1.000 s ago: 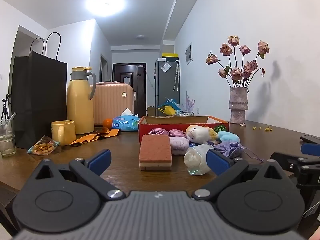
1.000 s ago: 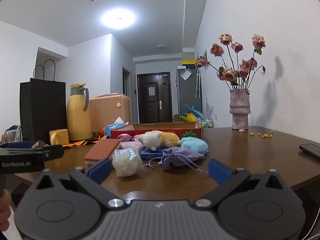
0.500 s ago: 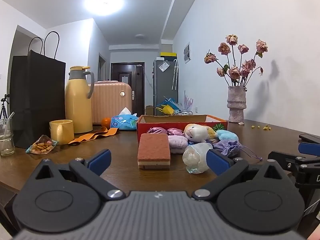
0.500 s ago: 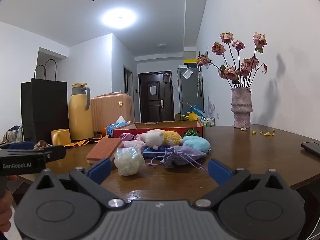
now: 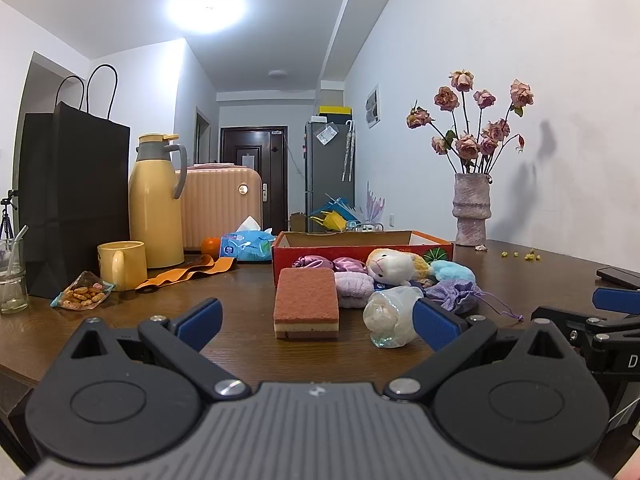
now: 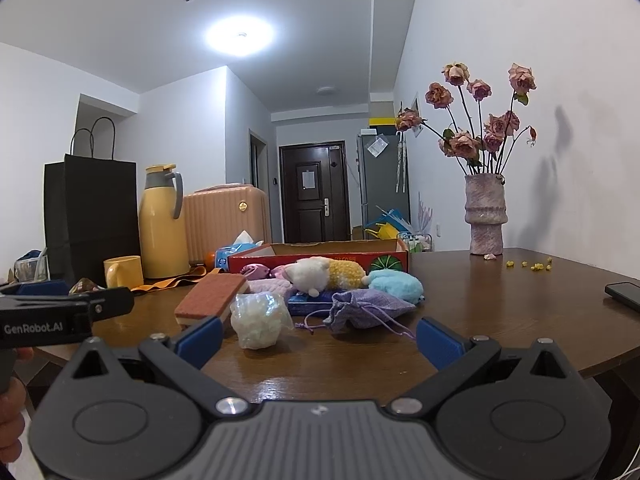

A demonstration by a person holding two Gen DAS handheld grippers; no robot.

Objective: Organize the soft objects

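Both grippers hover low over the near edge of the table (image 5: 248, 312), fingers spread wide with nothing between them: the left gripper (image 5: 316, 322) faces the sponge (image 5: 306, 303), and the right gripper (image 6: 318, 334) faces the clear bag (image 6: 259, 320) of white stuffing. The soft things lie in a heap toward the middle of the table, in front of the red box (image 5: 360, 246), whose near wall they touch or hide. The sponge lies flat at the heap's left, the clear bag just to its right, and the purple pouch (image 6: 368, 308) beside that with its drawstring trailing toward the near edge. Behind these sit a pink pad (image 5: 352, 284), a plush sheep (image 5: 394, 266) and a blue puff (image 6: 394, 284). Toward the left edge stand a mug (image 5: 120, 264), a flask (image 5: 156, 204) and a black bag (image 5: 76, 196). A vase (image 6: 486, 216) stands near the far right corner, and a phone (image 6: 624, 294) lies at the right edge.
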